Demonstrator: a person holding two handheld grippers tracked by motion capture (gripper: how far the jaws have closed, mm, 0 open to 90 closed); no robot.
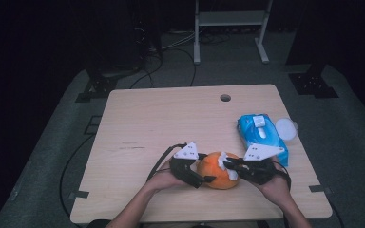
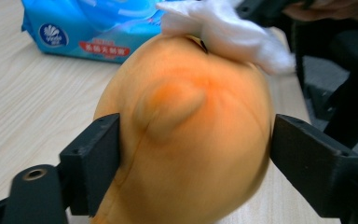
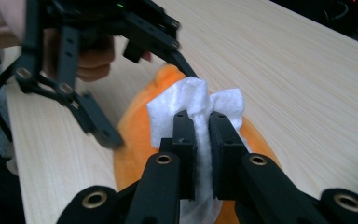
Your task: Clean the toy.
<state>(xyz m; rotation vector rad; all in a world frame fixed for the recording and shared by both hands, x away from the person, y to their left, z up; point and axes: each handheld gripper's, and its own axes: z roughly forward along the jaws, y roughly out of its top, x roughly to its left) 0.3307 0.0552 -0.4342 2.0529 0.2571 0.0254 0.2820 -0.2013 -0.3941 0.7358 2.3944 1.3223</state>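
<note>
So left gripper (image 1: 204, 176) clamps the orange plush toy (image 1: 217, 169) near the tabletop's (image 1: 171, 118) front edge; right gripper (image 1: 229, 165) pinches a white wipe (image 3: 193, 105) against it.

Print on the wet-wipe pack

The blue wet-wipe pack (image 2: 93, 28) carries a round dark-blue shell-like logo with small white lettering under it and a red band with white Chinese characters; both are too blurred to read. Small dark marks on the bench (image 1: 133, 145) are illegible too.

room: dark, dimly lit | floor (image 1: 47, 142): grey, cables trailing | worktop (image 1: 171, 118): pale wood, round hole | rear: white metal frame (image 1: 230, 28)
</note>
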